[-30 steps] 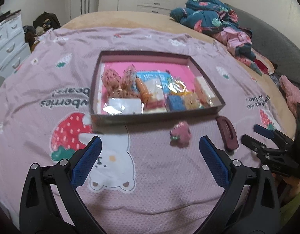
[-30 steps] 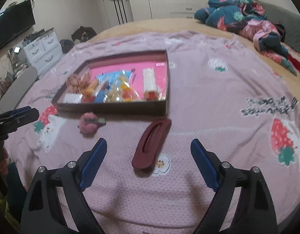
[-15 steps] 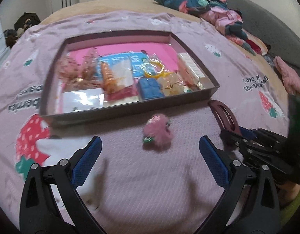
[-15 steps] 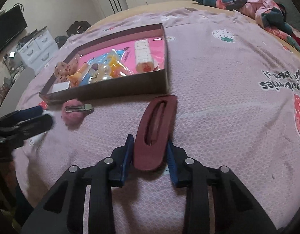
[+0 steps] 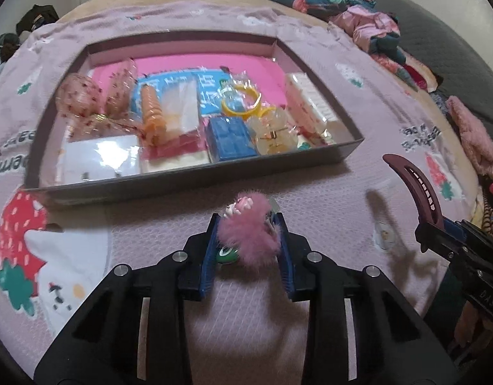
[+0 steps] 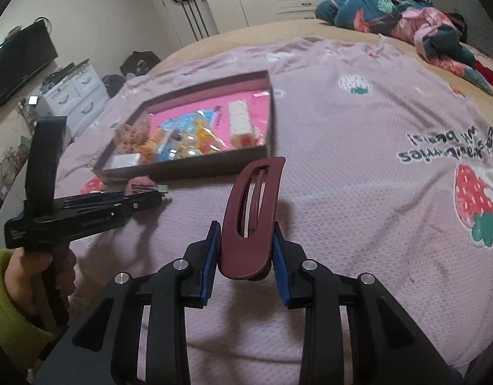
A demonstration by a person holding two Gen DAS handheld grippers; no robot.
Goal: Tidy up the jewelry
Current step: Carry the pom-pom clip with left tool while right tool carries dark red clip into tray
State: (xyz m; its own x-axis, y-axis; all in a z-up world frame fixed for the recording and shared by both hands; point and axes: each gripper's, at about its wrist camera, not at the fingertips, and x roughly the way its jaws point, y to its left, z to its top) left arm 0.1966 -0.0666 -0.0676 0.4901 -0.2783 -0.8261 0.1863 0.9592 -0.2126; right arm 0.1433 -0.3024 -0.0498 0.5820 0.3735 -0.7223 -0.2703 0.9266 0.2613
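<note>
Jewelry is filling the tray (image 5: pixel 349 147) on the bed. Left gripper (image 5: pixel 246 240) jaws are closing around the fluffy pink clip (image 5: pixel 249 237), which risks slipping from soft fur. Right gripper (image 6: pixel 246 250) jaws are clamping the maroon claw clip (image 6: pixel 249 211) low, risking tipping.

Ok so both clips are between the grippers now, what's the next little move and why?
Probably let the left gripper finish closing on the fluffy pink clip, then lift it toward the box. The clip sits between its closing jaws on the bedspread, while the right gripper already holds the maroon hair clip raised.
</note>
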